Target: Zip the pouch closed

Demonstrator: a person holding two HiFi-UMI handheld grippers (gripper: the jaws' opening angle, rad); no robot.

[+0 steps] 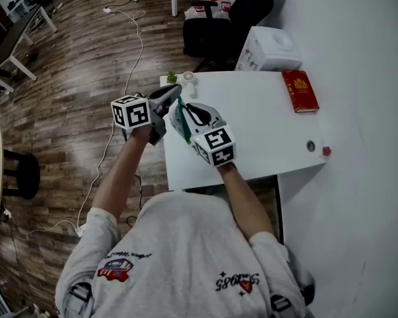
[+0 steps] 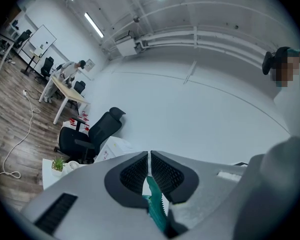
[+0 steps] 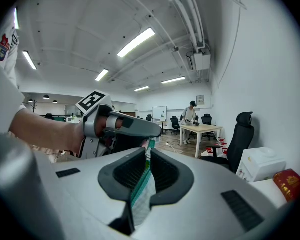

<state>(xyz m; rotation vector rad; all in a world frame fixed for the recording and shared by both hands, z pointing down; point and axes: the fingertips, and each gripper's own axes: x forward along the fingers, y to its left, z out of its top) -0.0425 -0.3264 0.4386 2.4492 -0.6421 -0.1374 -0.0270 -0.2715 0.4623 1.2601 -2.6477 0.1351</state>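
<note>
Fingers (image 2: 135, 174) of the left gripper (image 2: 149, 156) are pressed together on a narrow teal strip (image 2: 156, 209); whether it is the zip pull or only the zip tape I cannot tell. The right gripper (image 3: 147, 151) pinches cloth too, its pads closed on the body below the zip line.

Beneath both, the white rectangular table (image 1: 265, 131) serves only as a backdrop, since nothing of the task rests on it. The pale mesh pouch (image 3: 142, 194) with teal edging hangs in the air between the two grippers, above the table's near left edge. Holding it from two ends probably keeps the zip line stretched straight, one side anchoring while the other draws. How far the zip has closed is not visible.
</note>
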